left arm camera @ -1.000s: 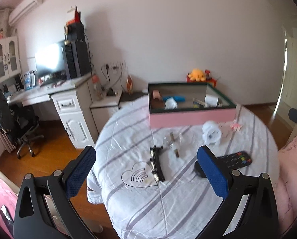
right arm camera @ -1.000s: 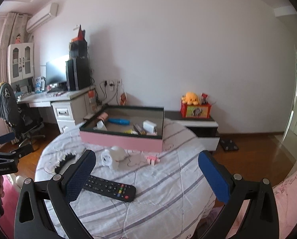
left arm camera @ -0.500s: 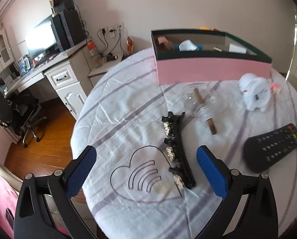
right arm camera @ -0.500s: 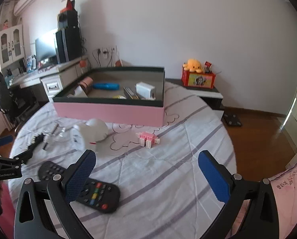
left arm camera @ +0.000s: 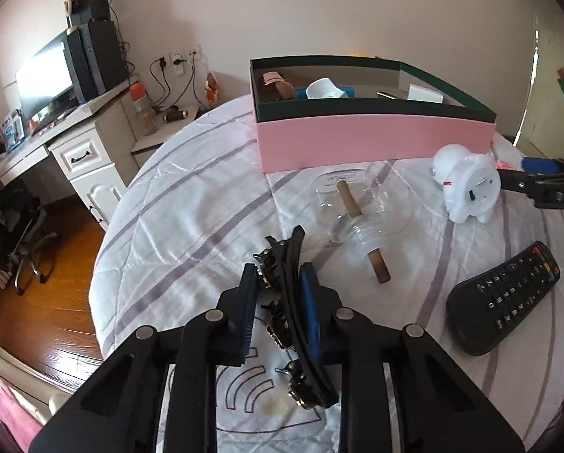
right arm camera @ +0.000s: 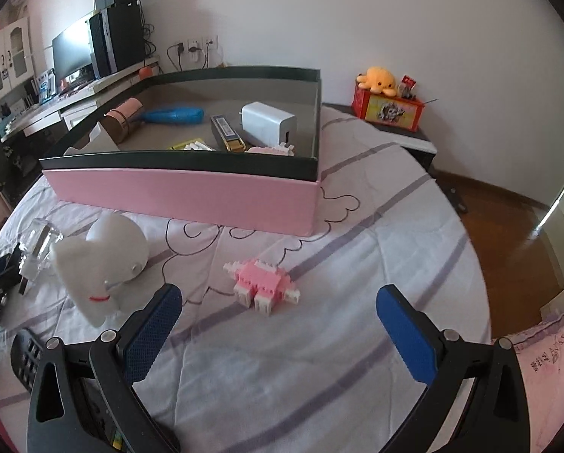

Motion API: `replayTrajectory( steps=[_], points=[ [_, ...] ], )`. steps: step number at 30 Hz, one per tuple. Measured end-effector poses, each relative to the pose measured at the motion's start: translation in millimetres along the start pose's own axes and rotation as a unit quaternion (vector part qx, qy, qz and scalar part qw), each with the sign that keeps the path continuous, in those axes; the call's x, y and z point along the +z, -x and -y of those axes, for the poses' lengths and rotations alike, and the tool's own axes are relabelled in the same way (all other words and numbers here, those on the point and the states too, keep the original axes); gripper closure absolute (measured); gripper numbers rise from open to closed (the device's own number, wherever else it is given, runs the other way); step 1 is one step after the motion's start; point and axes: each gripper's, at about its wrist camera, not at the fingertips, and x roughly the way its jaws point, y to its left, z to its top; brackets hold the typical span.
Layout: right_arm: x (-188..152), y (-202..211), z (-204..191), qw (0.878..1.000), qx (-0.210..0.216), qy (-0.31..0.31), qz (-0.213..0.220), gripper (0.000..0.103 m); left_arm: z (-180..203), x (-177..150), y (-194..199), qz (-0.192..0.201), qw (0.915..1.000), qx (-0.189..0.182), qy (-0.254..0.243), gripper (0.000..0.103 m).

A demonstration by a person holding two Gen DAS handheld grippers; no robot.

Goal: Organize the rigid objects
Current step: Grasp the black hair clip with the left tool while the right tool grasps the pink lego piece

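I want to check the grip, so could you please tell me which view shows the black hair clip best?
The left wrist view: the black hair clip lies on the bedspread, pinched between the left gripper fingers. The right wrist view shows nothing identifiable of it.

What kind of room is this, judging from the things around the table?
Most likely a bedroom or home study. A white desk with a monitor stands by the wall, with an office chair beside it, and a plush toy sits on a low cabinet.
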Motion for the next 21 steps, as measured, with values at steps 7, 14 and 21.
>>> replayTrajectory(
  steps=[7, 14, 21],
  points=[
    [6, -14, -2, 1.0, 0.009, 0.012, -0.021, 0.045, 0, 0, 2, 0.001, 1.0, -0.003, -0.004, 0.082],
    [0, 0, -2, 0.999, 0.037, 0.019, -0.009, 0.063, 0, -1, 9, 0.002, 0.9999, -0.01, -0.002, 0.082],
    [-10, 32, 0, 0.999, 0.041, 0.01, 0.019, 0.063, 5, -1, 29, 0.017, 0.9997, -0.017, -0.003, 0.082]
  ],
)
